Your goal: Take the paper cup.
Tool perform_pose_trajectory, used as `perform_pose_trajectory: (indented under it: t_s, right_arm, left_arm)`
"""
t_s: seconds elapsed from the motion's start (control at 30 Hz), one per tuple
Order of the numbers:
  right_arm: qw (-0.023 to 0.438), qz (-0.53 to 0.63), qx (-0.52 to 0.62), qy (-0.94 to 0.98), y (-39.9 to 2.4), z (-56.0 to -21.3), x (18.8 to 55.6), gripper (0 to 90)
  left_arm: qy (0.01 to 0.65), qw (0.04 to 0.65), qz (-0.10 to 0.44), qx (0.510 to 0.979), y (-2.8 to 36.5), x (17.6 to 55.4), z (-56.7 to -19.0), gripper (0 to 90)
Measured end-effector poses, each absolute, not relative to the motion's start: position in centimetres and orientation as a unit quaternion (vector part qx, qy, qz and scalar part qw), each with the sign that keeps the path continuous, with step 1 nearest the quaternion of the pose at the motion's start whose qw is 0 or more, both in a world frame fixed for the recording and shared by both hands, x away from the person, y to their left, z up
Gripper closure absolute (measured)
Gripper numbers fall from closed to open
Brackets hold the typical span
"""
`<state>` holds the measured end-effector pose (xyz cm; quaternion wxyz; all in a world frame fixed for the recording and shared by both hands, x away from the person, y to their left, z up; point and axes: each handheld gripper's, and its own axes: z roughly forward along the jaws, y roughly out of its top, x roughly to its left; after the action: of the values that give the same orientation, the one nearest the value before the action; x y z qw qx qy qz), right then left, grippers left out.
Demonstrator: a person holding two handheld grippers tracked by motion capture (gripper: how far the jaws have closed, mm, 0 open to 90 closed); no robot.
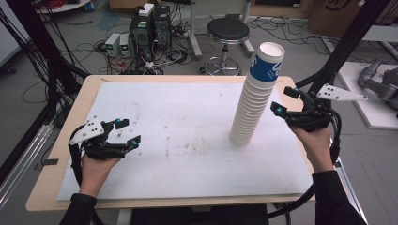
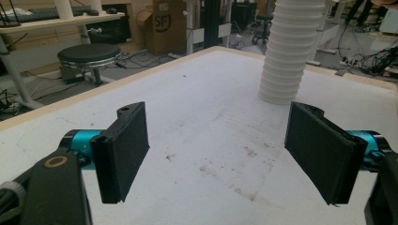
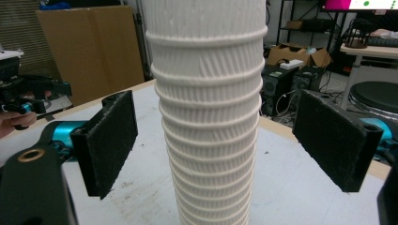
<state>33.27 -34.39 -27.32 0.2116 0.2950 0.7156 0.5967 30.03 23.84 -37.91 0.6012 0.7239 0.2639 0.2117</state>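
Note:
A tall tower of upturned white ribbed paper cups (image 1: 251,105) stands on the white mat (image 1: 178,140) right of centre, and its top cup (image 1: 266,63) has a blue band. My right gripper (image 1: 284,101) is open just right of the tower at mid height. In the right gripper view the cup tower (image 3: 209,117) rises between the right gripper's (image 3: 216,140) spread pads, with a gap on each side. My left gripper (image 1: 130,132) hovers open over the mat's left part with nothing between its jaws. The left gripper view shows the left gripper (image 2: 218,150) aimed toward the distant tower (image 2: 286,61).
The mat covers most of a wooden table (image 1: 61,159). Behind the table, a black stool (image 1: 228,32), computer boxes (image 1: 150,30) and loose cables lie on the floor. Black frame posts (image 1: 345,44) rise at the right and left. The mat carries faint stains.

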Motion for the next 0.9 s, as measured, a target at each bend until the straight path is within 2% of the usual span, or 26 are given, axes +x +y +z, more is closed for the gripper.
perform_pose_trajectory:
  t_s: [0.63, 0.9]
  right_arm:
    - [0.217, 0.565, 0.316, 0.73, -31.8, -26.1, 35.2, 14.3]
    - [0.207, 0.561, 0.319, 0.735, -31.1, -26.2, 35.8, 14.2]
  left_arm:
    - [0.259, 0.596, 0.204, 0.733, 23.4, 30.3, -38.1, 21.9]
    - [0.258, 0.594, 0.203, 0.734, 23.3, 30.2, -38.1, 21.9]
